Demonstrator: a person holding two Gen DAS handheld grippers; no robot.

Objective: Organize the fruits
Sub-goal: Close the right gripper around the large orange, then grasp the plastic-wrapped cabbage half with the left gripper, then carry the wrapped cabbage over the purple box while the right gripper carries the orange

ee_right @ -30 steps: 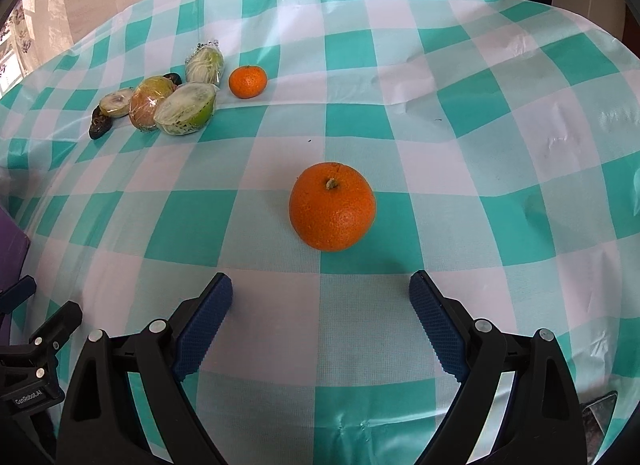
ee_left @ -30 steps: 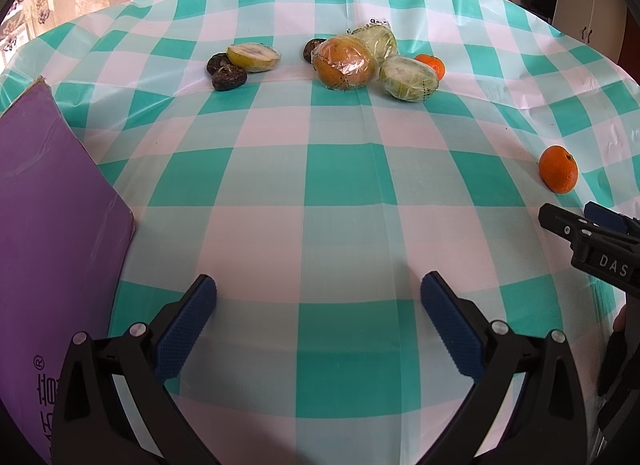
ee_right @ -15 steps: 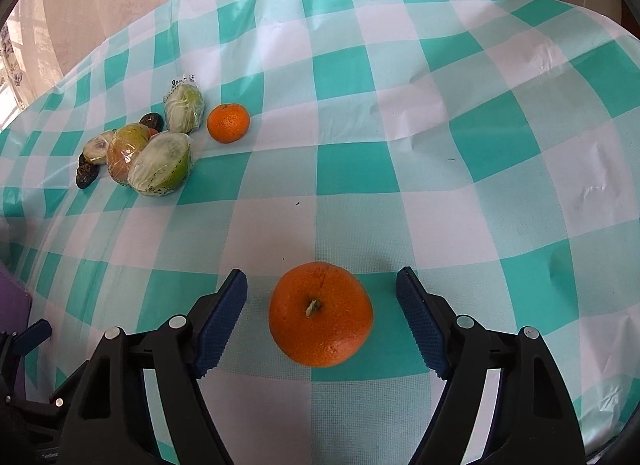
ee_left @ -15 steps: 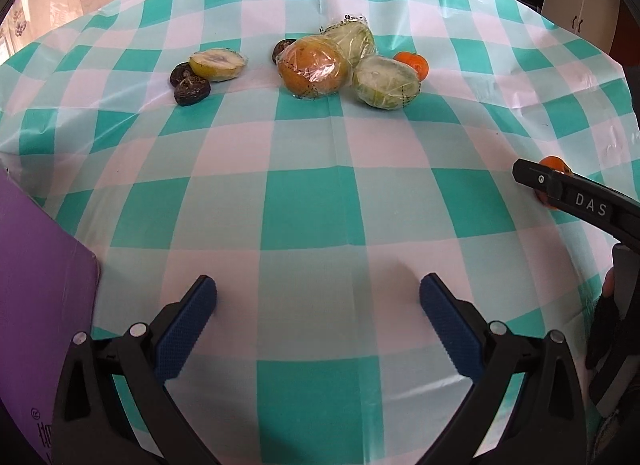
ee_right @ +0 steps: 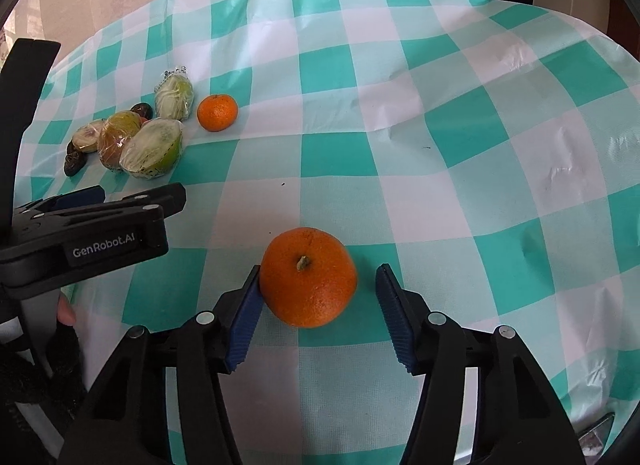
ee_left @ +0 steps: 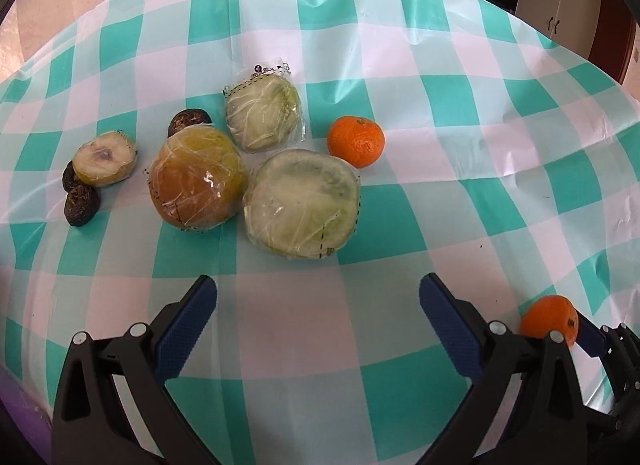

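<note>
Now the right gripper (ee_right: 316, 305) closes around the orange (ee_right: 308, 277) (one pad touching); next, carry it to the pile (ee_right: 132, 141). Left gripper (ee_left: 316, 329) gapes empty.

Each camera sits on its own gripper and looks forward and steeply down along the two fingers at the checked tablecloth (ee_left: 304, 25).

The left wrist view rides behind the left gripper (ee_left: 318, 317) and faces the cluster of wrapped fruit (ee_left: 300, 203) from close range. At its lower right edge it catches the large orange (ee_left: 550, 319).

The right wrist view rides behind the right gripper (ee_right: 318, 311) with the large orange (ee_right: 308, 277) right at its fingers — the same cluster (ee_right: 150, 149) lies well off at upper left.

Shared ground: cluster, large orange, small orange (ee_left: 356, 141) (ee_right: 217, 112) — and the left gripper's body (ee_right: 100, 225) enters the right view's left edge.
</note>
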